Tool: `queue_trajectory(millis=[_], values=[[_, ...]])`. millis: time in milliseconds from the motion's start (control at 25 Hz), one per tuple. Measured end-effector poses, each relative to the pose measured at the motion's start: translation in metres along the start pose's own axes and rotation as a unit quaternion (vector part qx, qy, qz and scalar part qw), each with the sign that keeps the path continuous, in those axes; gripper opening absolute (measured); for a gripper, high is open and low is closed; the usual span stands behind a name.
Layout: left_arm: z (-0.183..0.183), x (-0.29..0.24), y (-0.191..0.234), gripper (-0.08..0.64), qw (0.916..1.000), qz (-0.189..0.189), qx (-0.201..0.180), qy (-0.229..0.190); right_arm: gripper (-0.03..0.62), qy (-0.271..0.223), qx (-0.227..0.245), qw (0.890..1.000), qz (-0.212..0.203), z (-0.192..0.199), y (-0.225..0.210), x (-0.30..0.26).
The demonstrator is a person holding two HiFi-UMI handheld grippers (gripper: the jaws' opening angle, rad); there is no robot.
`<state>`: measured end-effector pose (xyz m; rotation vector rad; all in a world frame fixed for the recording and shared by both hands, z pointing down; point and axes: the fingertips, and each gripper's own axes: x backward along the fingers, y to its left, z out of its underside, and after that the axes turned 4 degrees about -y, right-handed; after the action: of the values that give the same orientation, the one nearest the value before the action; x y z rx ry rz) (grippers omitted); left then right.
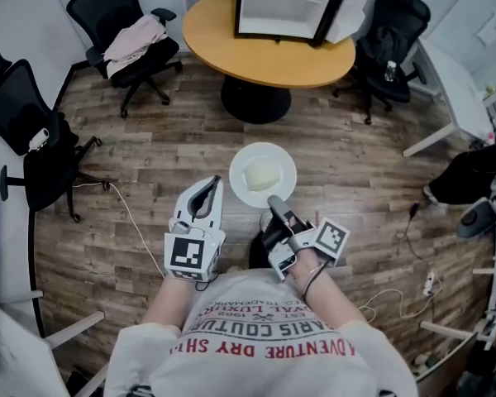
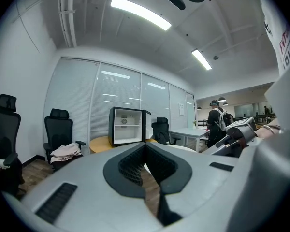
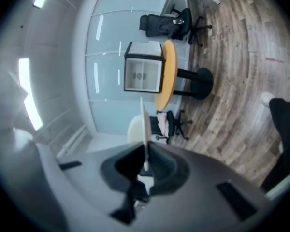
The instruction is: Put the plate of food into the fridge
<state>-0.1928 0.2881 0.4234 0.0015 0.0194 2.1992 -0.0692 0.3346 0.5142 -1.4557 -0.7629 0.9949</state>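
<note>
Right gripper has the job: dead ahead stands the round table, open fridge on its far side facing back, and the plate, pinched by its near rim, points that way, food centred. Left gripper is pressed together, empty, just beside

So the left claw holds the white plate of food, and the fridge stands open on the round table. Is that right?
Not quite: the right claw holds the white plate, as the right gripper view shows, with the rim pinched between its jaws. The left claw is shut and empty. The fridge does stand open on the round table.
</note>
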Motion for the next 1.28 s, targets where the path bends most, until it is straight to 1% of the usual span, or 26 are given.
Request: queue_trajectory(millis=[160, 280, 440, 560, 720, 840, 960, 1040, 1280], values=[[0.004, -0.032, 0.007, 0.026, 0.9998, -0.019, -0.002, 0.007, 0.040, 0.020, -0.004, 1.000, 0.000, -0.027, -0.002, -0.027], [0.002, -0.066, 0.012, 0.026, 0.9994, -0.032, -0.009, 0.011, 0.040, 0.033, -0.007, 0.999, -0.003, -0.055, 0.002, -0.051], [-0.007, -0.119, 0.018, 0.026, 0.9983, -0.056, -0.005, 0.011, 0.040, 0.050, -0.008, 0.999, -0.015, -0.105, 0.019, -0.081], [-0.017, -0.160, 0.017, 0.026, 0.9977, -0.068, -0.004, 0.004, 0.039, 0.056, 0.001, 0.998, -0.024, -0.148, 0.032, -0.100], [-0.022, -0.205, 0.016, 0.026, 0.9966, -0.082, -0.009, -0.006, 0.040, 0.063, 0.004, 0.997, -0.032, -0.194, 0.037, -0.119], [-0.019, -0.227, 0.013, 0.026, 0.9961, -0.088, -0.008, -0.009, 0.040, 0.068, 0.004, 0.997, -0.035, -0.216, 0.037, -0.127], [-0.017, -0.268, 0.003, 0.026, 0.9964, -0.085, -0.003, 0.001, 0.040, 0.061, 0.003, 0.998, -0.027, -0.256, 0.038, -0.141], [-0.014, -0.288, 0.002, 0.026, 0.9966, -0.082, -0.002, 0.007, 0.039, 0.053, 0.002, 0.998, -0.019, -0.275, 0.036, -0.150], [-0.004, -0.325, 0.021, 0.026, 0.9968, -0.078, 0.009, 0.013, 0.039, 0.045, -0.008, 0.999, -0.009, -0.299, 0.028, -0.179]])
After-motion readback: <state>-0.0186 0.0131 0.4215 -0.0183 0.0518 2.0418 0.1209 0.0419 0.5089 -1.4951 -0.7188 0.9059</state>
